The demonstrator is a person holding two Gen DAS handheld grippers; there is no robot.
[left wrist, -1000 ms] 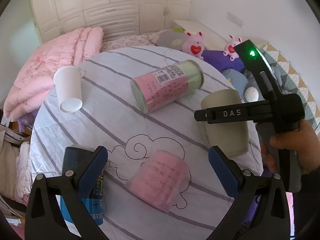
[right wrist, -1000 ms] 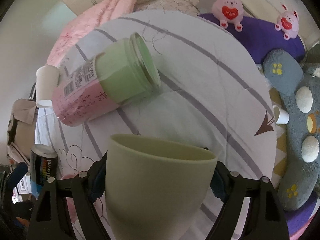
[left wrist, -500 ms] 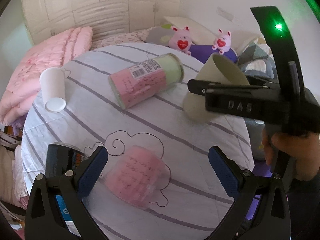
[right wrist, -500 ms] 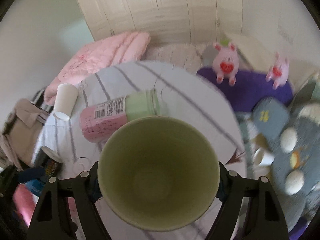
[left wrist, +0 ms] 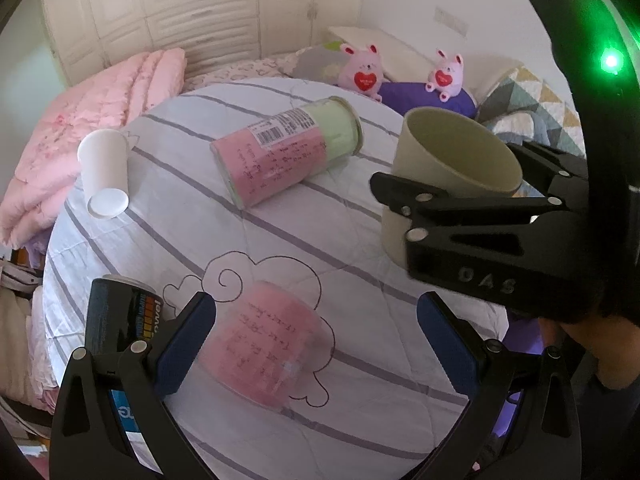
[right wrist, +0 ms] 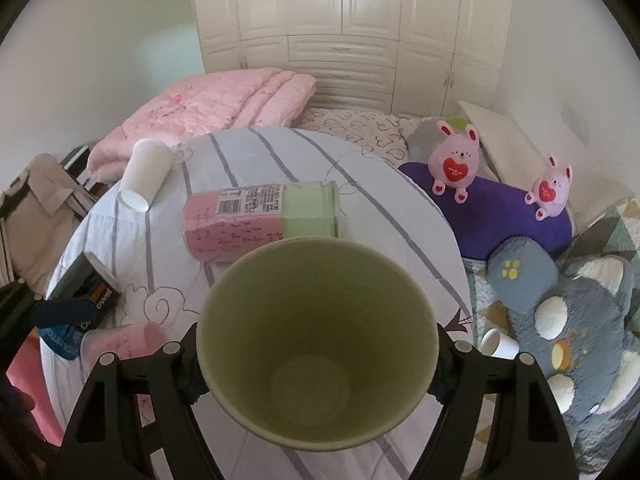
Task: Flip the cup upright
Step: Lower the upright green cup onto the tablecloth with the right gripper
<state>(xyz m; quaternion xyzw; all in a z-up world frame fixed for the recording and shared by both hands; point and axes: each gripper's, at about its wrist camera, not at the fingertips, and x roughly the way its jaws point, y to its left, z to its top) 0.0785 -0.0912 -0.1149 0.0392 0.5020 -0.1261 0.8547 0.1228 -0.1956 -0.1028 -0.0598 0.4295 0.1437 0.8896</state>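
Observation:
A pale green cup [right wrist: 316, 340] sits between the fingers of my right gripper [right wrist: 318, 356], which is shut on it. Its mouth faces up and a little toward the camera. In the left wrist view the cup [left wrist: 448, 168] is held at the right side of the round table [left wrist: 192, 240], mouth up and slightly tilted, its base at or just above the cloth. My left gripper [left wrist: 316, 332] is open and empty, low over a clear cup with a pink paper insert [left wrist: 268, 344] that lies on the cloth.
A pink and green jar [left wrist: 288, 156] lies on its side mid-table. A white paper cup [left wrist: 104, 172] lies at the far left. A dark can [left wrist: 120, 320] stands by my left finger. Plush toys [right wrist: 456, 164], pillows and a pink quilt [right wrist: 212, 108] lie beyond the table.
My right gripper has turned the green cup from mouth-down to mouth-up and lowered it at the right of the table. My left gripper stayed open and shifted slightly.

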